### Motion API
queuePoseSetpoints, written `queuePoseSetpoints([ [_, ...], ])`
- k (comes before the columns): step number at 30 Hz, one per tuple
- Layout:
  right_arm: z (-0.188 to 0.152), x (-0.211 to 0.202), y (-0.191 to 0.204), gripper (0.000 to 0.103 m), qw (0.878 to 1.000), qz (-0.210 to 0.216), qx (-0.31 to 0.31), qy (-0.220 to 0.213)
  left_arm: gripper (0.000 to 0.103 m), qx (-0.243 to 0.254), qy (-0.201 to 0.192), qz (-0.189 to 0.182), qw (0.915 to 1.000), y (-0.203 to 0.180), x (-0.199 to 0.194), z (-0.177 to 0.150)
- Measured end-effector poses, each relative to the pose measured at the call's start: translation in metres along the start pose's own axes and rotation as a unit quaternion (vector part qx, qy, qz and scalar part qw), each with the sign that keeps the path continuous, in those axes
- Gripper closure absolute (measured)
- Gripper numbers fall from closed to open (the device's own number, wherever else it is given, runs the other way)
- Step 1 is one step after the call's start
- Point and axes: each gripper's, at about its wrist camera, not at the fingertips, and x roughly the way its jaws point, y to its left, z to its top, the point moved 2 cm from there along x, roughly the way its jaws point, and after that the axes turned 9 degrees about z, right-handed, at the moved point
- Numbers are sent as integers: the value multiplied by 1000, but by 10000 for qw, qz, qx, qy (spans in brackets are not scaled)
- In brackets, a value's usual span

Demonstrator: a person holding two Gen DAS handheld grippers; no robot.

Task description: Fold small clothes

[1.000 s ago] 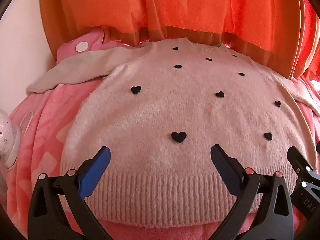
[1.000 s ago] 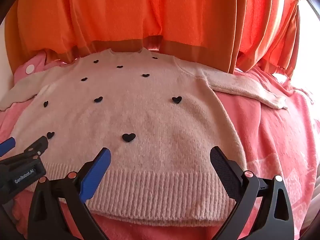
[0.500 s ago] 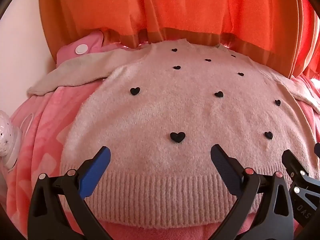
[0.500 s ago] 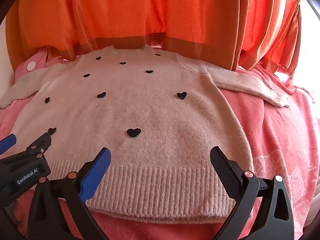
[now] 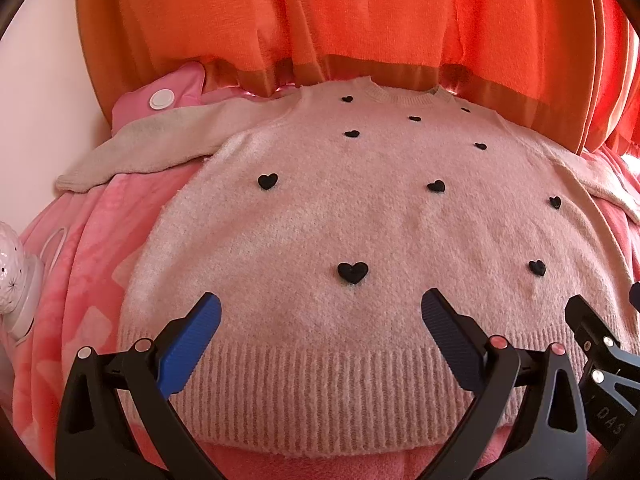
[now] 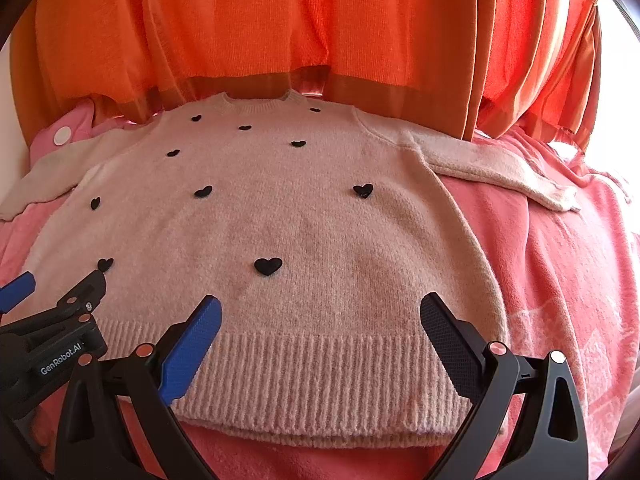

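A pale pink knitted sweater (image 5: 360, 220) with small black hearts lies flat and face up on a pink blanket (image 5: 80, 260), with both sleeves spread out to the sides. Its ribbed hem (image 5: 320, 384) is the nearest part to both tools, and its neckline is at the far end, close to the orange curtain (image 5: 320, 20) which hangs behind.

The left hand-held gripper (image 5: 320, 320) is released, its two fingers wide apart, and it hovers just above the hem on the left half of the sweater. Nothing is between its fingers. One black heart (image 5: 352, 272) sits a little ahead of it, between the two fingertips. The left sleeve (image 5: 140, 148) stretches away ahead and to the left of it. Further left, at the edge of the blanket, a white round object (image 5: 16, 280) can be seen; what it is I cannot tell.

The right hand-held gripper (image 6: 320, 316) is also released with wide-apart fingers, holding nothing, above the hem on the right half of the sweater. The right sleeve (image 6: 500, 168) lies ahead and to the right of it, on the blanket. The two tools are side by side, each one visible at the edge of the other's view.
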Motion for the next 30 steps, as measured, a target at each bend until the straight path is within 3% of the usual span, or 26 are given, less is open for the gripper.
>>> queuePoseSetpoints([
  [30,0,-1,4,5,10000,40,17,54,5,31,-46,-37,10000,-5,-2,-1],
])
